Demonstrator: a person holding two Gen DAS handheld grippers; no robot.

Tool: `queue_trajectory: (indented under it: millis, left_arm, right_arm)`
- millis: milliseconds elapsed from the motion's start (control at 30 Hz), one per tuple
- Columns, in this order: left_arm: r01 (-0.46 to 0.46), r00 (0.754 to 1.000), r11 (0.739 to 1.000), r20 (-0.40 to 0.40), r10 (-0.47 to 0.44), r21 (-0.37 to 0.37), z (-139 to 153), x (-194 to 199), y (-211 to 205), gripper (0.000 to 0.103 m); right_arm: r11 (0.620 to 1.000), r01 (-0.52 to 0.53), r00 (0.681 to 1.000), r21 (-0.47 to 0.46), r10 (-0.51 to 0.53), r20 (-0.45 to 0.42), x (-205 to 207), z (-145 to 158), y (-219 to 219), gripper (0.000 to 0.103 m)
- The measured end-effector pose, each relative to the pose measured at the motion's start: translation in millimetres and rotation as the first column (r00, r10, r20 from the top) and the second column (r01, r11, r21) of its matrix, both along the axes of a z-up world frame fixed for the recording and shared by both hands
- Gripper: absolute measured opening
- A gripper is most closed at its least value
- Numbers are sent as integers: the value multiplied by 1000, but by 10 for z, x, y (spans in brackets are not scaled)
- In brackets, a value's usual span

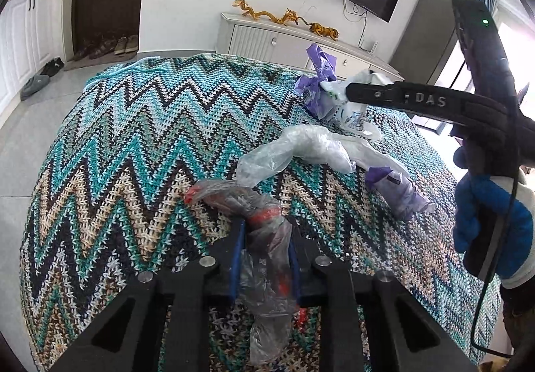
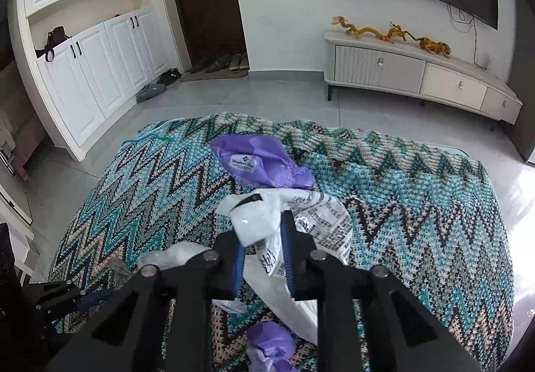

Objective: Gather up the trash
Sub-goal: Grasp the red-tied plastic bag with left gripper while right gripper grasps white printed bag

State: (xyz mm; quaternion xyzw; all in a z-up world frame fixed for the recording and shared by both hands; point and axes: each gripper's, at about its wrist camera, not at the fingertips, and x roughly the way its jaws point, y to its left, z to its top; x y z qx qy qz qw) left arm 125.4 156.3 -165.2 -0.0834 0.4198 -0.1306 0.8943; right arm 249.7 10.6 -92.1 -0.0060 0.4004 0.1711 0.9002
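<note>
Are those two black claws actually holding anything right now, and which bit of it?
Yes. The left gripper pinches the twisted middle of a clear red-marked plastic bag. The right gripper pinches a bunched fold of a white printed plastic bag.

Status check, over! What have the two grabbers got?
Left gripper shut on grey-red bag. Right gripper shut on white printed bag. Clear bag, purple bags still on blanket.
</note>
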Motion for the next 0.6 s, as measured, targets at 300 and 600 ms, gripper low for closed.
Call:
queue_trajectory:
  millis: [300,600]
  left_arm:
    - [-9,1000,1000,17,9,-9,41,-42,12,16]
    - [-55,997,998,53,55,-2,269,-227,116,15]
  right_arm:
    - [999,35,998,13,-36,59,-318,349,-376,15]
    - [995,90,985,53,-97,140,-823,818,-895,15]
